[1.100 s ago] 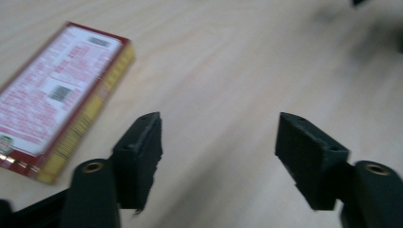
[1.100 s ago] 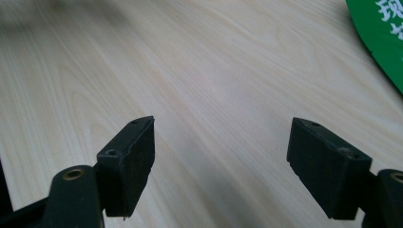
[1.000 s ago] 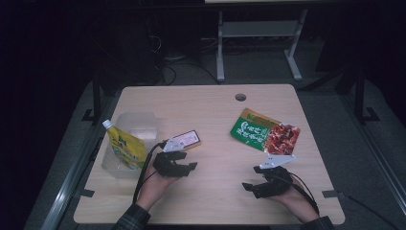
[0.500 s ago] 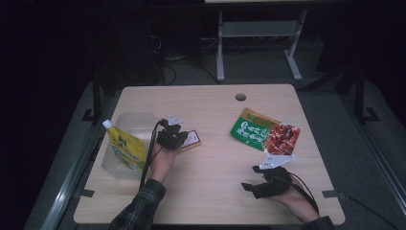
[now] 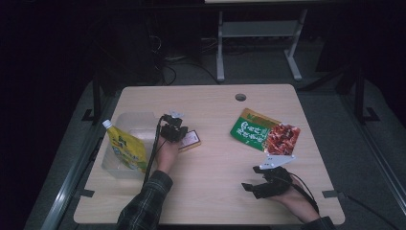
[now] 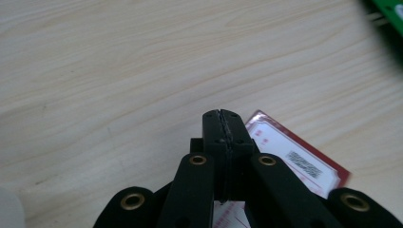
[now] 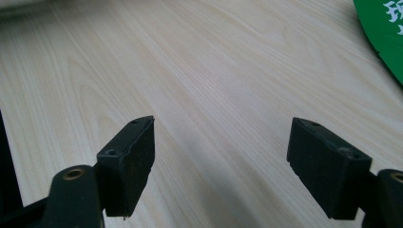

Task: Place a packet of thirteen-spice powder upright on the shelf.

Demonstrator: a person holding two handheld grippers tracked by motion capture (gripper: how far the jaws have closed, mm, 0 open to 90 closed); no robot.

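My left gripper [image 6: 223,124] is closed tight, pad against pad, over the near end of the red-and-white card [image 6: 294,159]. The jaws have just snapped together. A strip of the card shows below the pads, but whether they pinch it I cannot tell. From above, that gripper [image 5: 173,130] sits at the card's [image 5: 190,140] left end, my left hand [image 5: 167,152] behind it, plaid sleeve [image 5: 146,201] stretched forward from the near edge, its cable trailing back along the arm.

My right gripper [image 7: 221,166] stands wide open, nothing between the pads, bare table [image 7: 190,71] under it. From above it [image 5: 262,184] rests low near the front right of the table [image 5: 215,201], jaws pointing left, grey plate on top.

Just left of the card is a clear tub [image 5: 131,125] with a yellow pouch [image 5: 125,148] leaning in it. The green snack bag [image 5: 264,135] lies well to the right, beyond my right gripper; its corner [image 7: 382,33] edges into the right gripper view. Open wood runs between my hands and toward the far edge, where a round hole [image 5: 240,97] sits.
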